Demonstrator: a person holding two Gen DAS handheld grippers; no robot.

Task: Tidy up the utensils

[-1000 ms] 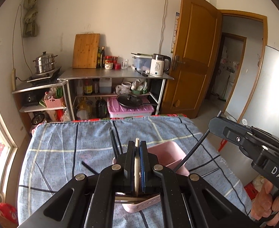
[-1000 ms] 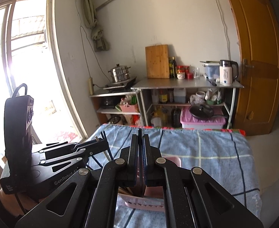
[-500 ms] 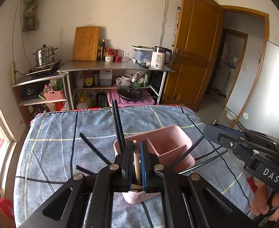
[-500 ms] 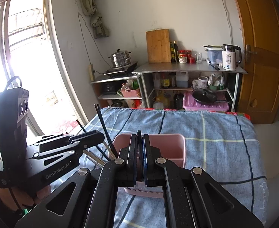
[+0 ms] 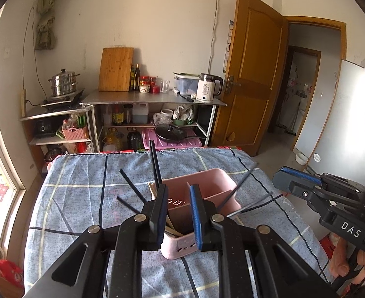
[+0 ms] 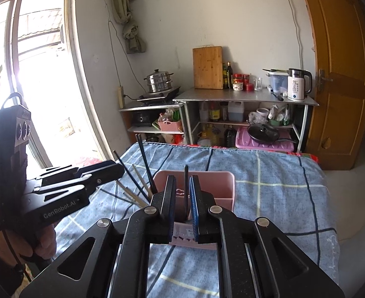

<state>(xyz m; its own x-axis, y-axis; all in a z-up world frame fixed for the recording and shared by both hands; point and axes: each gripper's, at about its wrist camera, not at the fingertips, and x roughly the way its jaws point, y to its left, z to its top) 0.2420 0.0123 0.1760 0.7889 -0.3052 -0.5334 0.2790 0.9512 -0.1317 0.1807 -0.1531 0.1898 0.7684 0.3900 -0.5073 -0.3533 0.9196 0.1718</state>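
Above the pink holder (image 5: 208,182), both claws' jaws are opening

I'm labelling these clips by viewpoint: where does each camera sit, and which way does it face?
Left wrist: on the left tool, looking forward and down over the pink caddy toward the kitchen shelves; right tool and fingers at right.
Right wrist: on the right tool, same heading; left tool and hand at left.
Shared: caddy, black chopsticks, blue checked cloth, shelves.
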